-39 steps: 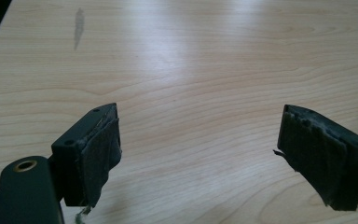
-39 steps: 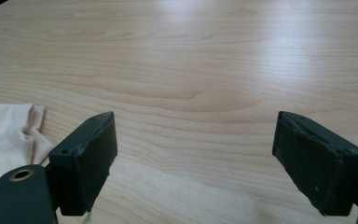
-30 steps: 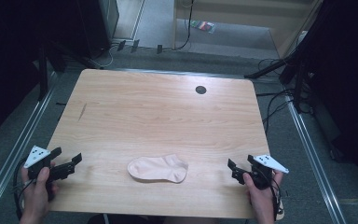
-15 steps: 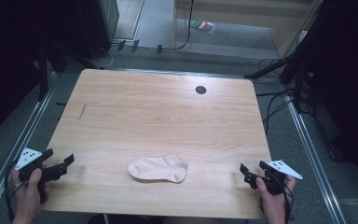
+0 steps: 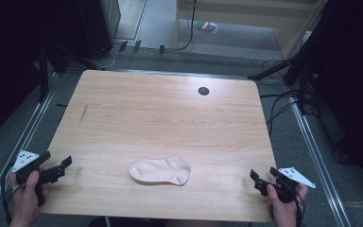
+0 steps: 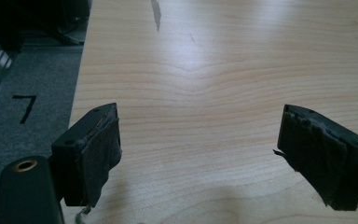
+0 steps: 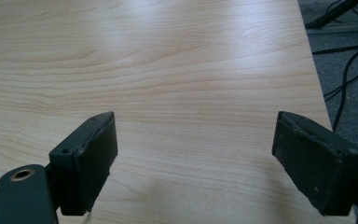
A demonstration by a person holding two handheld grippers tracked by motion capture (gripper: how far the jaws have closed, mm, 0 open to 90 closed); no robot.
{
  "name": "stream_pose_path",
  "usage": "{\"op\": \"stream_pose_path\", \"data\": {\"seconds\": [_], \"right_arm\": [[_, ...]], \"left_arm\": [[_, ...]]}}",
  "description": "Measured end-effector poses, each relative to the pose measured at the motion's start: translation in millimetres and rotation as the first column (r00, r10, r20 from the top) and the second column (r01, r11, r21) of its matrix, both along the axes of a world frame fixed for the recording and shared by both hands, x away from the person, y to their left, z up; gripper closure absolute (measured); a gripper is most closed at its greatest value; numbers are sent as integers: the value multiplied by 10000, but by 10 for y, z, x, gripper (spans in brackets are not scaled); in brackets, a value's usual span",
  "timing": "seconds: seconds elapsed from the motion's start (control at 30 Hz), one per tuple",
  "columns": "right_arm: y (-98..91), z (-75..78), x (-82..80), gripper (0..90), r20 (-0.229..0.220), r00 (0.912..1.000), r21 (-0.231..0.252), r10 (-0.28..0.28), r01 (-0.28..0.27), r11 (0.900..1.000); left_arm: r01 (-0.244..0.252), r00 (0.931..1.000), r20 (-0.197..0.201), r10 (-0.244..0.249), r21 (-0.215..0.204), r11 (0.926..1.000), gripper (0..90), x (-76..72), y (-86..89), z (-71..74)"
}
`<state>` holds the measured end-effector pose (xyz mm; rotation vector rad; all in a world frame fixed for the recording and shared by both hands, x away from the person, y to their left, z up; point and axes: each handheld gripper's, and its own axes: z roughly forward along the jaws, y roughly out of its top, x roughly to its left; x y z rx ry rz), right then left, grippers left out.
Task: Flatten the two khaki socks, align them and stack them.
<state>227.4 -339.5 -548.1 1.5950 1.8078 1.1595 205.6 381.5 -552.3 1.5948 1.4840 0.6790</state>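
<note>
Down at seven o'clock, left tongs (image 5: 62, 166) at the near left corner of the bench (image 5: 160, 118), spread wide with nothing between, drawn back outward from a second ago. In the left gripper view, same tongs (image 6: 198, 154) agape over bare wood grain. Down at five o'clock, right tongs (image 5: 261, 182) at the near right corner, likewise wide and empty, pulled further out and nearer than before. In the right gripper view, same tongs (image 7: 193, 156) gaping above the bench edge. Between both, well apart from each, pale pink sock (image 5: 160, 170) flat near the front edge, unmoved since earlier. Farther off at one o'clock, small dark hole (image 5: 203, 91) in the bench top.
</note>
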Motion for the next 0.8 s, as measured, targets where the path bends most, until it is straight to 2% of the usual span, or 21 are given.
{"op": "stream_pose_path", "data": {"seconds": [0.13,0.27,0.43,0.8], "right_arm": [[-10,-1,-16,140,-5,10000,-48,25,-25,10000],[-38,-1,-33,139,-16,10000,-47,3,-3,10000],[-62,-4,-28,138,-133,9999,88,-41,42,10000],[-52,-6,-17,137,-235,9997,42,-51,52,10000]], "left_arm": [[-87,9999,-87,86,-119,9999,138,5,15,-1],[-81,9999,-138,82,61,9999,138,10,-2,0],[-39,9998,-179,41,120,9999,138,16,-11,-1],[32,9998,-198,-28,203,9998,138,25,-26,-2]]}}
